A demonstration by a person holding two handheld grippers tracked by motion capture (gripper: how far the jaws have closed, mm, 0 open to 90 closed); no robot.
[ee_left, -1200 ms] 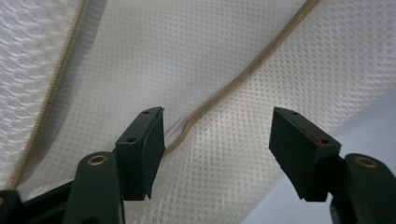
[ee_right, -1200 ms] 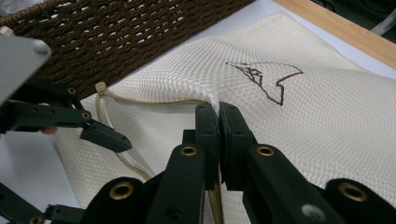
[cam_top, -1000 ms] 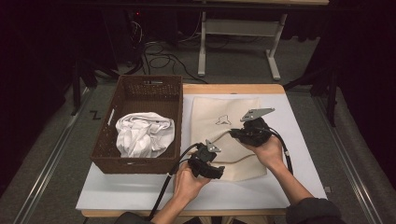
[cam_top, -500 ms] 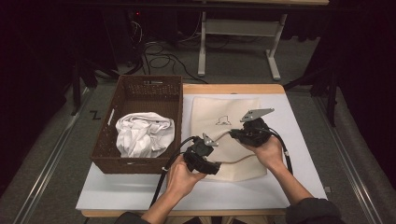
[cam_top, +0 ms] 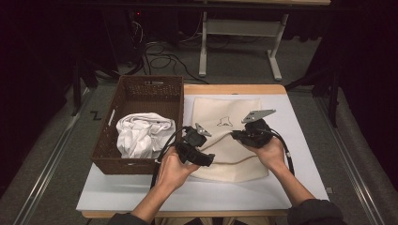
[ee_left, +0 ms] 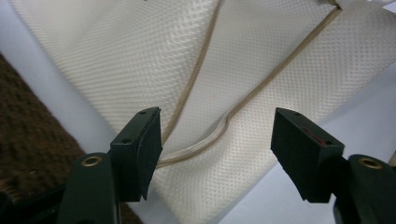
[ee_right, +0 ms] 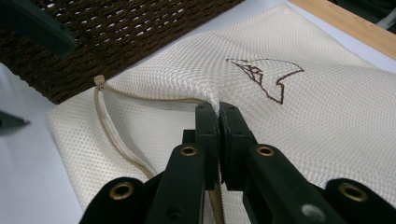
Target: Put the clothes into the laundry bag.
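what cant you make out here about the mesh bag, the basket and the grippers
- Mesh bag near left corner: high view, covered by the left gripper and hand.
- How much fabric the right gripper pinches: right gripper view, hidden between its shut fingers.
- Basket floor: high view, under the white cloth.
- Bag's brown emblem: high view, too small to read.

The left gripper point(ee_left: 217, 158) hangs over a cream mesh bag point(ee_left: 261, 70), its 2 black jaws standing apart, having just opened a little, with nothing pressed between them. The bag's beige zip point(ee_left: 224, 122) runs slantwise below the jaws. A brown basket point(ee_left: 28, 154) shows at left, white table point(ee_left: 359, 98) at right.
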